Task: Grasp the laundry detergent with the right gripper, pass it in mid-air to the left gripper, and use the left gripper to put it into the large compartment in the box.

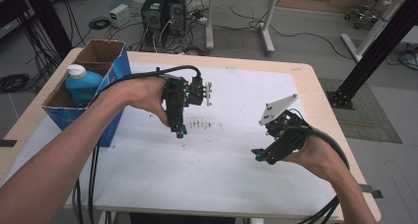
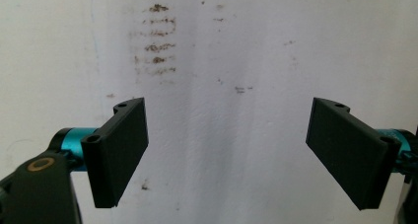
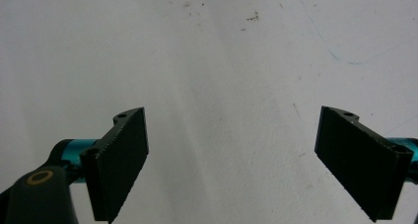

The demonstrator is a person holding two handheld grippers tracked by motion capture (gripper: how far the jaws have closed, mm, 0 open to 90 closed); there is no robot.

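Observation:
My left gripper (image 1: 180,133) hangs above the middle of the white mat (image 1: 217,150), jaws pointing down, held by a hand that comes in from the left. In the left gripper view the left gripper (image 2: 230,152) is open, nothing between its black jaws, and brown stains (image 2: 156,46) mark the mat below. My right gripper (image 1: 258,155) hovers low over the mat's right part, with a grey three-cornered plate (image 1: 277,108) on top. The right gripper view has the right gripper (image 3: 234,160) open over bare white mat.
A blue cardboard box (image 1: 114,71) stands at the table's left edge with a blue bottle with a white cap (image 1: 81,83) inside. Brown stains (image 1: 199,123) lie on the mat at centre. Black cables (image 1: 91,184) hang off the front. Computer towers (image 1: 162,9) stand on the floor behind.

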